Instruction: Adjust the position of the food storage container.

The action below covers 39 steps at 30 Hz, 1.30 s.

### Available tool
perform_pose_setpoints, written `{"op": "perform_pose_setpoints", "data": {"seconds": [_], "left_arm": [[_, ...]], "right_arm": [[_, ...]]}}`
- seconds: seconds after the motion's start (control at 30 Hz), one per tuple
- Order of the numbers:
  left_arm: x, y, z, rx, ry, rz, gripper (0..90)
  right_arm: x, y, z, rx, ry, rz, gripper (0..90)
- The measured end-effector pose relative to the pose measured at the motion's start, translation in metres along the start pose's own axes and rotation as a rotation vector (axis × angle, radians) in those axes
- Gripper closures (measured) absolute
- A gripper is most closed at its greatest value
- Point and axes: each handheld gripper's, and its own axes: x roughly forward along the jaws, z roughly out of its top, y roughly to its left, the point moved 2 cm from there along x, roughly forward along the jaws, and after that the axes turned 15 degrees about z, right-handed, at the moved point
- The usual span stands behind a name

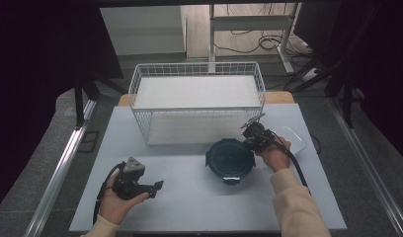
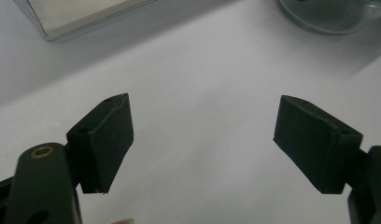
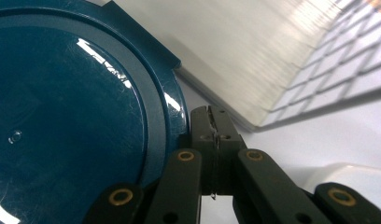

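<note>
Two grippers: right gripper [image 1: 252,134] with jaws pressed together, empty, just beside the rim of one round blue lid [image 1: 230,159] near the table's middle — contact hard to judge. Left gripper [image 1: 156,188] spread wide over bare table [image 1: 189,207]. Beyond, one wire basket [image 1: 197,101] and one white container [image 1: 294,139], partly hidden behind the hand.

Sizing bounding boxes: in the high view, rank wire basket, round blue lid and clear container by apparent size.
1. wire basket, by far the largest.
2. round blue lid.
3. clear container, partly hidden behind the right gripper and hand, so its full extent is unsure.
</note>
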Motion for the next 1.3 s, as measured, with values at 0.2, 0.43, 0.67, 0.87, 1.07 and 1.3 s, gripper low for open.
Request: {"op": "perform_pose_setpoints", "data": {"seconds": [0.2, 0.43, 0.67, 0.87, 1.07, 1.3], "left_arm": [[0.001, -0.002, 0.000, 0.007, 0.002, -0.002, 19.6], [0.000, -0.001, 0.000, 0.001, -0.001, 0.001, 19.6], [0.000, -0.001, 0.001, -0.011, -0.003, -0.040, 19.6], [-0.001, -0.002, 0.001, -0.017, -0.011, -0.040, 19.7], [-0.001, -0.001, 0.001, -0.017, -0.007, -0.040, 19.8], [0.000, 0.001, 0.000, -0.017, -0.005, -0.026, 19.8]], "right_arm": [[0.004, 0.015, 0.004, -0.029, 0.008, 0.042, 90.0], [0.007, 0.030, 0.007, -0.050, 0.016, 0.066, 90.0], [0.010, 0.046, 0.008, -0.066, 0.020, 0.107, 90.0], [0.010, 0.055, 0.006, -0.061, 0.024, 0.123, 90.0], [0.014, 0.066, 0.009, -0.069, 0.011, 0.160, 90.0], [0.014, 0.074, 0.009, -0.077, 0.032, 0.160, 90.0]]}}
